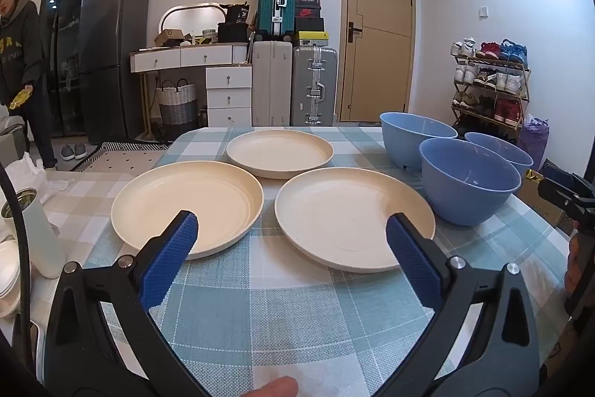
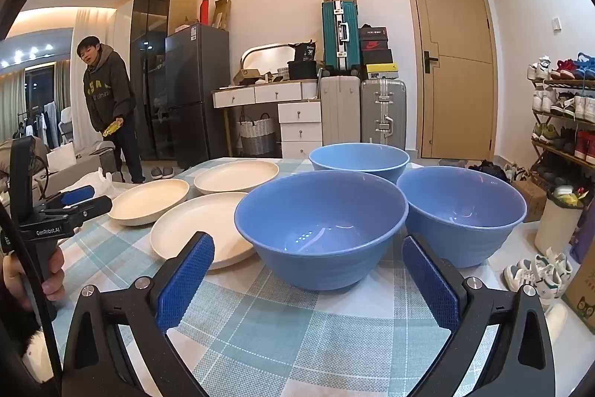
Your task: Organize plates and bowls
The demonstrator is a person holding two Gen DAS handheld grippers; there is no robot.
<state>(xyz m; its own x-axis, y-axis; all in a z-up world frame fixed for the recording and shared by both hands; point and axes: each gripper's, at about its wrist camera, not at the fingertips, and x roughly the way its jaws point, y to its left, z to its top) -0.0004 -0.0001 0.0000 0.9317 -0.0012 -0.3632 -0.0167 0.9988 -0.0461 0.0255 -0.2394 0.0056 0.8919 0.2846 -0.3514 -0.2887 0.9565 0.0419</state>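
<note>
Cream plates and blue bowls sit separately on a table covered by a teal-and-white checked tablecloth (image 1: 260, 304). Three plates form a triangle on the left: a near-left plate (image 1: 186, 207), a near-right plate (image 1: 349, 214) and a far plate (image 1: 279, 151), each lying flat and apart from the others. Three bowls stand upright to the right of them: a near bowl (image 2: 319, 229), a right bowl (image 2: 461, 211) just beside it, and a far bowl (image 2: 359, 159) behind both.

The left gripper (image 1: 292, 227) hovers above the cloth at the near edge, its blue-padded fingers spread wide and holding nothing, framing the two near plates. The right gripper (image 2: 308, 248) is likewise spread wide and empty, its jaws on either side of the near bowl without touching it.

Beyond the table stand stacked suitcases (image 1: 293, 77), a wooden door (image 1: 379, 32) and a shoe rack (image 1: 491, 80).
</note>
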